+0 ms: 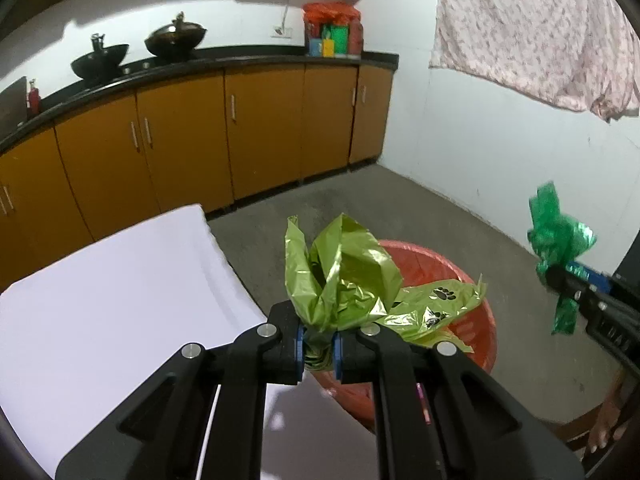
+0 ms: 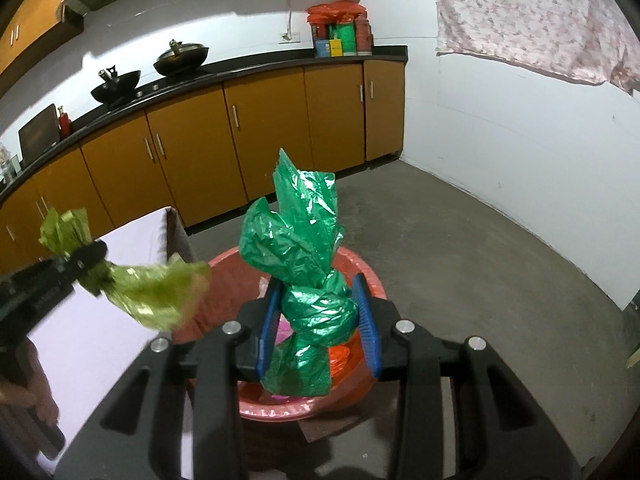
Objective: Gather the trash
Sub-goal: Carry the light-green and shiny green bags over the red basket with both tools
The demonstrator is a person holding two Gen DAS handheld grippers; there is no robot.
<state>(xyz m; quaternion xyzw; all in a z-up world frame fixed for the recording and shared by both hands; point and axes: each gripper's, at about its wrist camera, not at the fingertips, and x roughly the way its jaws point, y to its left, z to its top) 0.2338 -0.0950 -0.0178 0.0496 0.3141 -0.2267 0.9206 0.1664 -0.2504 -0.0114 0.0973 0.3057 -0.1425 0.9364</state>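
Note:
My left gripper point(image 1: 318, 350) is shut on a crumpled yellow-green plastic bag with paw prints point(image 1: 344, 276), held above the near rim of a red tub point(image 1: 478, 332). My right gripper point(image 2: 318, 322) is shut on a knotted dark green plastic bag point(image 2: 304, 256), held above the same red tub point(image 2: 360, 268). The right gripper and green bag show at the right of the left wrist view point(image 1: 560, 240). The left gripper and yellow-green bag show blurred at the left of the right wrist view point(image 2: 132, 288). Pink and red scraps lie inside the tub.
A white table point(image 1: 120, 288) stands left of the tub. Orange cabinets point(image 1: 260, 128) with a black counter, two woks point(image 1: 176, 40) and jars point(image 1: 334, 32) line the back wall. A patterned cloth point(image 1: 540, 28) hangs at right. Grey floor point(image 2: 460, 248) lies around the tub.

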